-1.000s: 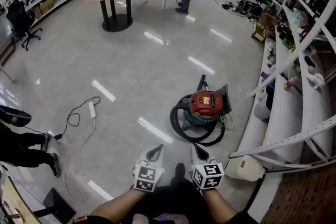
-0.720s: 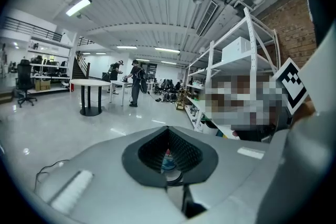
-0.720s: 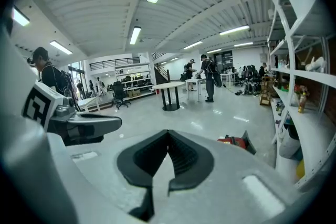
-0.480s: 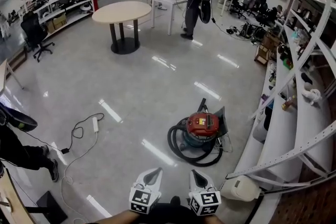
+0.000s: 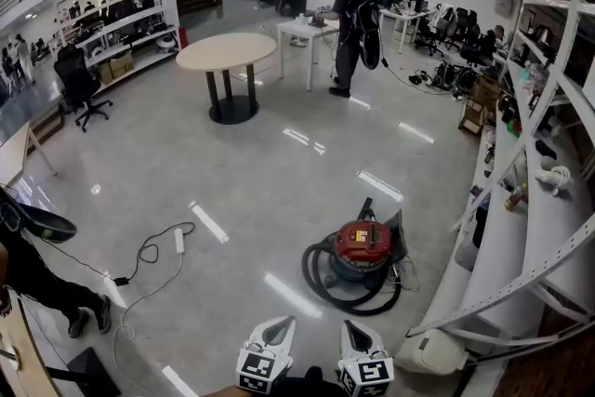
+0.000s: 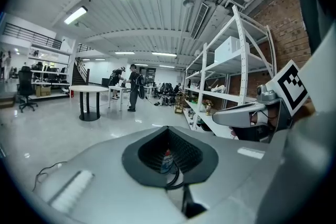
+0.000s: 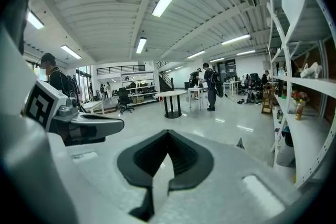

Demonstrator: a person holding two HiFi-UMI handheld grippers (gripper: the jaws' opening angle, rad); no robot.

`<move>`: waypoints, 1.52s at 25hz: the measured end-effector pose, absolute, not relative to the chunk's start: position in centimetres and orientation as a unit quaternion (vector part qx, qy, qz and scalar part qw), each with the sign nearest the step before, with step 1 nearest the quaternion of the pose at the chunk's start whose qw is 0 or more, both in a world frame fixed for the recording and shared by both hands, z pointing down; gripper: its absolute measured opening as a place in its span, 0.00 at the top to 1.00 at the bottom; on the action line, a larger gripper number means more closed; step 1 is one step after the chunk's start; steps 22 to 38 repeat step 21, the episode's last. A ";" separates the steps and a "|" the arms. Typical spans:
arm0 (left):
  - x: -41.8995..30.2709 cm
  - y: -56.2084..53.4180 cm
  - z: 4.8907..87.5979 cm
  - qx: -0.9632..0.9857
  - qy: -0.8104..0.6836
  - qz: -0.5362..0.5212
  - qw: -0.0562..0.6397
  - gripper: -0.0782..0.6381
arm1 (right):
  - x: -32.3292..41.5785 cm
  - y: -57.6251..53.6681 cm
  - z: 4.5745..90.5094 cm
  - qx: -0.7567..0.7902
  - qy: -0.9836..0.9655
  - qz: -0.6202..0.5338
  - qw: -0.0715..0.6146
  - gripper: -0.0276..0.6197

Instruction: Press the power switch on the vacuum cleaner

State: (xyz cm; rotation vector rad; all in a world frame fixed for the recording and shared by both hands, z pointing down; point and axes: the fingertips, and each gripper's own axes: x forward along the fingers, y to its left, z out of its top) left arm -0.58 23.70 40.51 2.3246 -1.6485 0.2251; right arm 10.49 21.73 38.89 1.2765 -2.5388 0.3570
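The vacuum cleaner (image 5: 363, 243) has a red lid and a blue-grey drum. It stands on the glossy floor with its black hose (image 5: 325, 284) coiled round it, beside the right-hand shelving. No switch can be made out at this distance. My left gripper (image 5: 284, 323) and right gripper (image 5: 348, 327) sit side by side at the bottom edge of the head view, well short of the vacuum, both shut and holding nothing. In the left gripper view, a bit of the vacuum (image 6: 167, 159) shows through the gap in the pads of the left gripper (image 6: 168, 129). The right gripper (image 7: 168, 135) points across open floor.
White shelving (image 5: 521, 228) runs along the right, with a white appliance (image 5: 429, 350) at its foot. A power strip and cable (image 5: 179, 240) lie on the floor at left, near a seated person's leg (image 5: 46, 288). Farther off stand a round table (image 5: 228, 51) and two people (image 5: 353, 5).
The head view has tipped upward, showing more of the far room. The vacuum and both grippers now sit lower in the frame. The grippers remain shut and side by side.
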 end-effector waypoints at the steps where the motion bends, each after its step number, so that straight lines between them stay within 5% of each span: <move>1: -0.5 23.8 40.5 0.805 -0.571 0.078 0.140 0.87 | 10.5 21.9 39.0 0.438 -0.880 0.123 0.139 0.97; 38: -3.1 26.1 40.7 0.795 -0.586 0.076 0.137 0.87 | 7.4 23.9 40.1 0.412 -0.890 0.126 0.150 0.97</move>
